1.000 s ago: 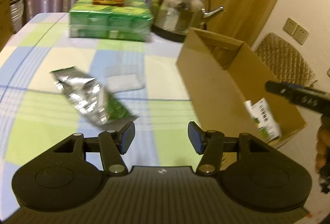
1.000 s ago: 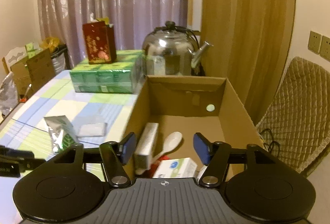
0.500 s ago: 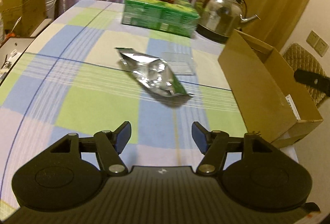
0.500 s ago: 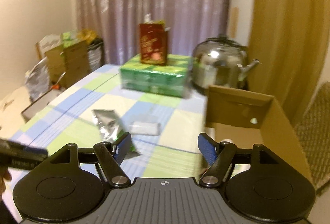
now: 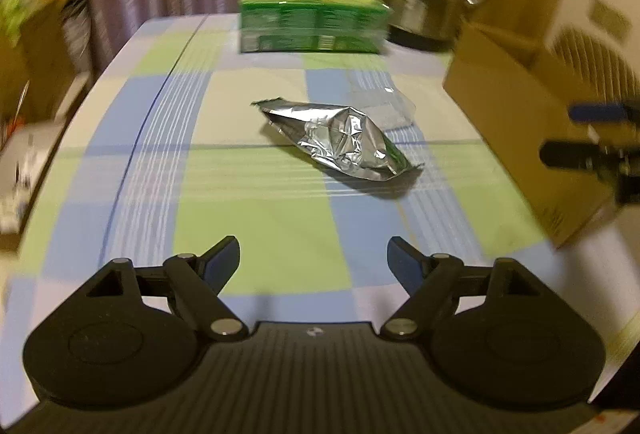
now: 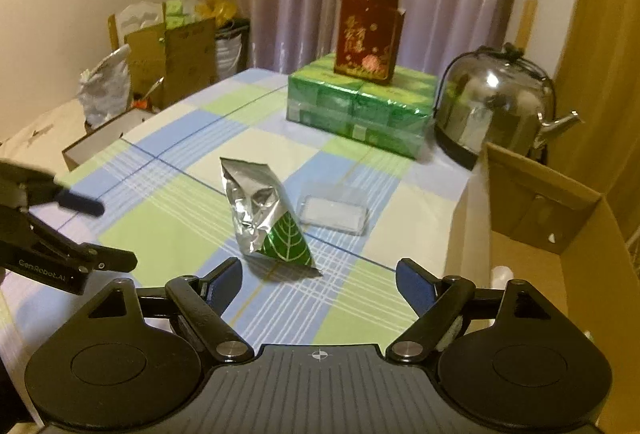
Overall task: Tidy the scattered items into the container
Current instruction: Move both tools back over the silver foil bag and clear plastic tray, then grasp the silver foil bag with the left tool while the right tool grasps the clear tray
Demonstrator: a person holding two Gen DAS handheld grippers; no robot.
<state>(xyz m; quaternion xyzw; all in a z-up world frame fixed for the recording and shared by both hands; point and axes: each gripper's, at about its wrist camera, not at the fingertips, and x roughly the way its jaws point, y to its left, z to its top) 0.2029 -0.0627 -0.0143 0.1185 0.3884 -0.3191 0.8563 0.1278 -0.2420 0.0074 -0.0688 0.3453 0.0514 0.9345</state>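
Centrally on the checked tablecloth [image 6: 168, 230]: a crumpled silver foil pouch [image 6: 262, 212] with a green leaf print at one end, lying flat. Just behind it, touching or nearly so, a small clear plastic box [image 6: 334, 210]. To the right, at the table edge, an open cardboard box [image 6: 560, 230]. Ahead of the left gripper [image 5: 314, 262], well apart from its tips; nearer the right gripper [image 6: 320, 280], just beyond and between its fingers. Both spread wide, gripping nothing.
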